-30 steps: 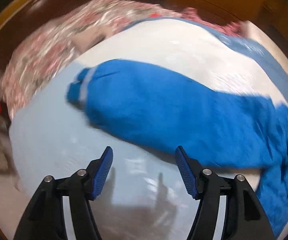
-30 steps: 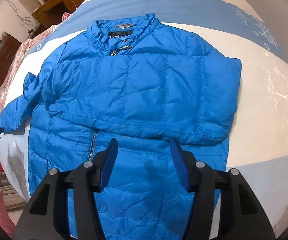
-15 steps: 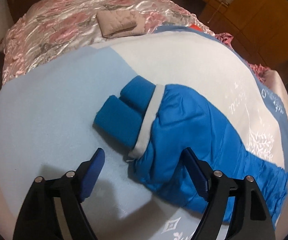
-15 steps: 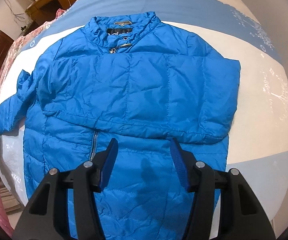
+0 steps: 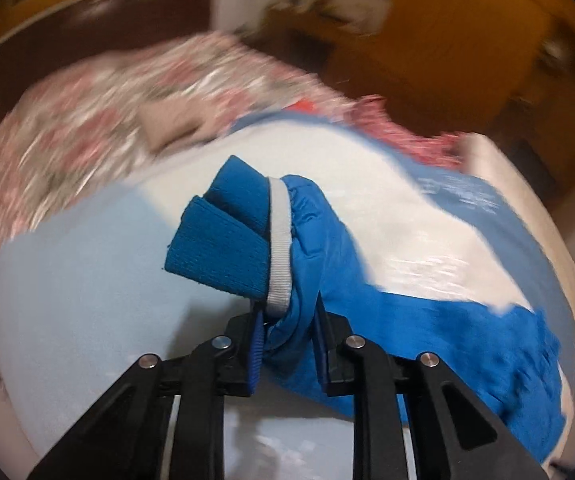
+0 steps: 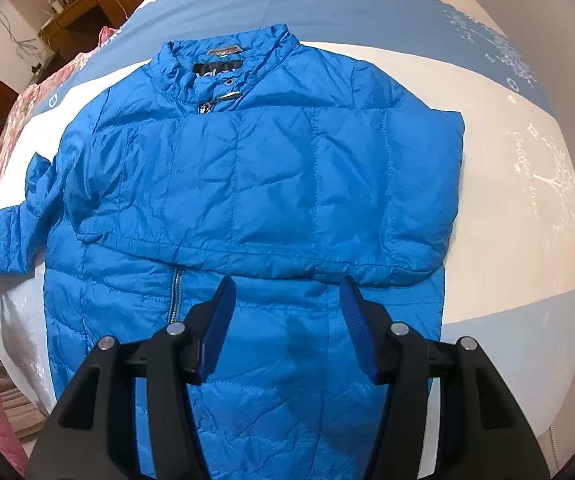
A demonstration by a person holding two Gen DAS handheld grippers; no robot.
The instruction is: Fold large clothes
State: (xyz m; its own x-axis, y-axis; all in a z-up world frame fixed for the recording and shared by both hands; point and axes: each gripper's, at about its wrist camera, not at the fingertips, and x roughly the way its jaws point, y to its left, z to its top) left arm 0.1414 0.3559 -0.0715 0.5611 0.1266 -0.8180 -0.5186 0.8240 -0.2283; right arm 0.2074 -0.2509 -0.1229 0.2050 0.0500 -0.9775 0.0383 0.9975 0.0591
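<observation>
With the left tongs (image 5: 287, 344) freshly clamped on the sleeve (image 5: 327, 280) just behind its knit cuff (image 5: 223, 240), that sleeve runs rightward to the blue jacket (image 6: 255, 184) flat on the bed (image 6: 519, 200). Right tongs (image 6: 287, 320) hang parted over the hem, gripping nothing. Opposite sleeve's already folded across; nothing blocks the chest.

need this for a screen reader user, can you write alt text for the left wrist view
The left claw is shut on the sleeve end of a blue puffer jacket, just behind its white band and ribbed knit cuff. Below lies a pale blue and white bedspread; the background is motion-blurred.
</observation>
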